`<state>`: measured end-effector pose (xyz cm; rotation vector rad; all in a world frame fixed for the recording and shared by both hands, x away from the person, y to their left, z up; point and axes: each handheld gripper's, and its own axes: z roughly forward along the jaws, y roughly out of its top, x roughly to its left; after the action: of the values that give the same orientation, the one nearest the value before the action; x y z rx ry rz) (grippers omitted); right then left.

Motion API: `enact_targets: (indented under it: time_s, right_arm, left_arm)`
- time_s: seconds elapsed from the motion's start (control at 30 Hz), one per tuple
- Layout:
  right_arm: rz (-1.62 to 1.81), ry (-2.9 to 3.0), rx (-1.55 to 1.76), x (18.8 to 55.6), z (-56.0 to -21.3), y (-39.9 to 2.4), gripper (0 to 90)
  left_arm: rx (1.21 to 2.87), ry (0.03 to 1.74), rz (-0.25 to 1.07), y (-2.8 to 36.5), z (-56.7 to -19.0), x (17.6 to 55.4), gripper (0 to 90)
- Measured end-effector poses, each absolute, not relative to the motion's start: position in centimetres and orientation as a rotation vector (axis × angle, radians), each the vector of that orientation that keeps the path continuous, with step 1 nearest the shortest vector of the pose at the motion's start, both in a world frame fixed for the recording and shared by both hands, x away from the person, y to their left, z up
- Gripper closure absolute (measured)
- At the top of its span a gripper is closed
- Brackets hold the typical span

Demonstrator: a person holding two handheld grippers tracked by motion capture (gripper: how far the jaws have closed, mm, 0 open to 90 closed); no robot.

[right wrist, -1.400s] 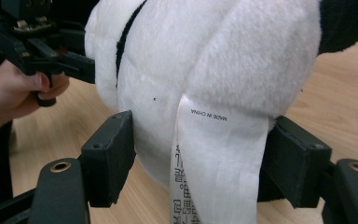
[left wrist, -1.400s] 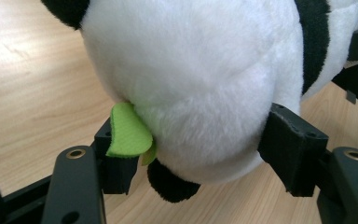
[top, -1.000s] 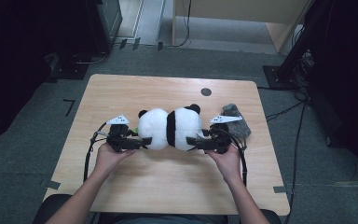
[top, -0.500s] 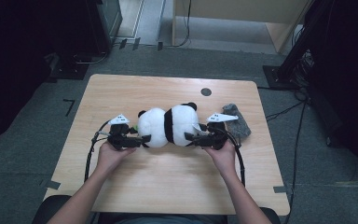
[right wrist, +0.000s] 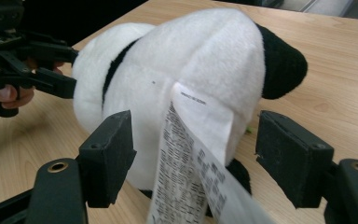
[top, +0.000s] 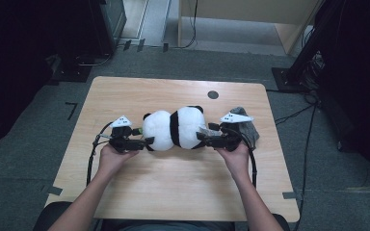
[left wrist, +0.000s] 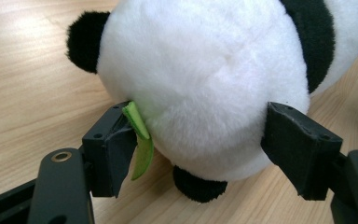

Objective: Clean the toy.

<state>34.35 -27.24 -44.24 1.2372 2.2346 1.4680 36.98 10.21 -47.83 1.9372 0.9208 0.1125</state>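
Panda plush (top: pixel 176 129) lies on the bench (top: pixel 173 192) — left tool (left wrist: pixel 200 140) pinches one end, right tool (right wrist: pixel 193 154) stands spread around the other.

The panda plush (top: pixel 173 128) is covered in white fur, crossed by a black band around its middle, with black ears and black paws. A bright green tag (left wrist: pixel 140 140) is seen at its side, and a white label (right wrist: pixel 193 158) printed with black text hangs from its other end. Both grippers, left (top: pixel 147 142) and right (top: pixel 201 138), are black, each topped by a pale grey plate. The table (top: pixel 173 192) is of light wood grain, marked by one dark round spot (top: pixel 213 95). A grey cloth (top: pixel 248 126) lies at its edge.
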Motion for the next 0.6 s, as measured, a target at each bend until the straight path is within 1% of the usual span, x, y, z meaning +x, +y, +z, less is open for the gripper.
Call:
enact_targets:
  time_s: [0.13,0.27,0.47,0.6]
  right_arm:
    - [1.434,2.229,1.234,34.4,-44.2,-27.9,29.2]
    - [1.427,2.190,1.243,34.4,-43.8,-29.0,30.1]
    - [1.412,2.118,1.275,34.6,-43.6,-31.1,32.7]
    - [1.350,2.069,1.311,35.2,-43.5,-32.7,32.7]
  left_arm:
    - [1.923,0.921,0.117,10.3,-47.7,37.0,27.5]
    - [1.895,0.918,0.133,10.8,-47.2,36.9,29.8]
    - [1.863,0.904,0.160,11.1,-46.1,37.1,29.8]
    - [1.880,0.872,0.189,10.6,-45.4,37.7,28.4]
